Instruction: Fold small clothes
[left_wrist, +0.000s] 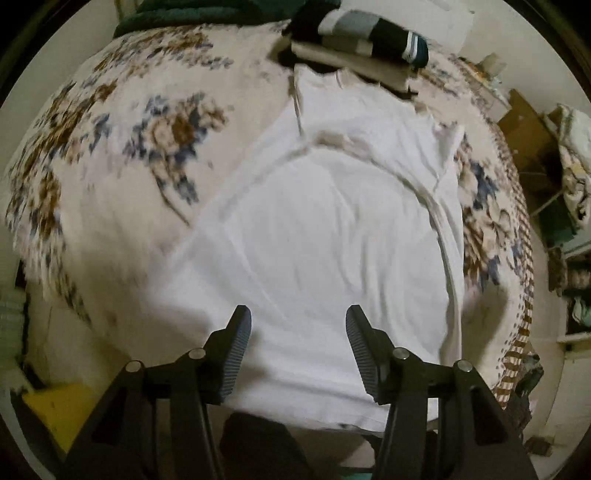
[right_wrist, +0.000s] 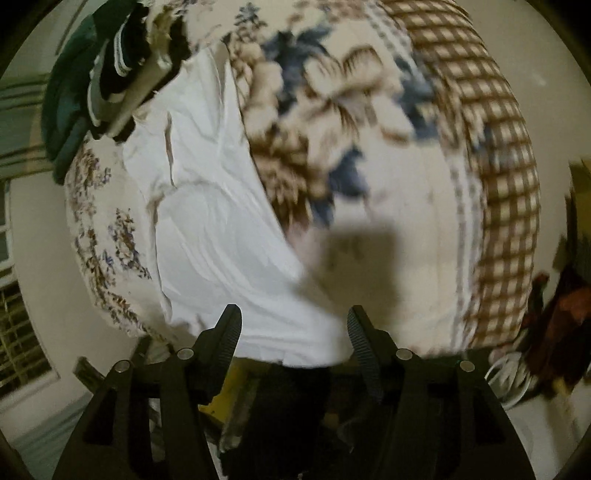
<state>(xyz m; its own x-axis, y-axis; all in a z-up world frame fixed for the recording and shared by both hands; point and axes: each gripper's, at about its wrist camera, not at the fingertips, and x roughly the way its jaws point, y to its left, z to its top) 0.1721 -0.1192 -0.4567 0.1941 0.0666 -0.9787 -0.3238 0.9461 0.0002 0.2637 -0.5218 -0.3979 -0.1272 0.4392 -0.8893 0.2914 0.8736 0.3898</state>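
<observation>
A white garment (left_wrist: 325, 229) lies spread on a floral bedspread (left_wrist: 122, 147), with one side folded over along its right edge. My left gripper (left_wrist: 298, 321) hovers above the garment's near part, open, with nothing between its fingers. In the right wrist view the same white garment (right_wrist: 214, 221) runs down the left half of the picture. My right gripper (right_wrist: 293, 317) is open above its near corner and holds nothing. Its shadow falls on the bedspread (right_wrist: 369, 166) just right of the garment.
A stack of folded clothes (left_wrist: 354, 40) in dark green, black, grey and cream sits at the garment's far end, also visible as folded clothes (right_wrist: 107, 81) in the right wrist view. The bedspread's checked border (right_wrist: 509, 184) marks the bed edge. Cluttered shelves (left_wrist: 554, 184) stand right; a yellow object (left_wrist: 59, 410) lies near left.
</observation>
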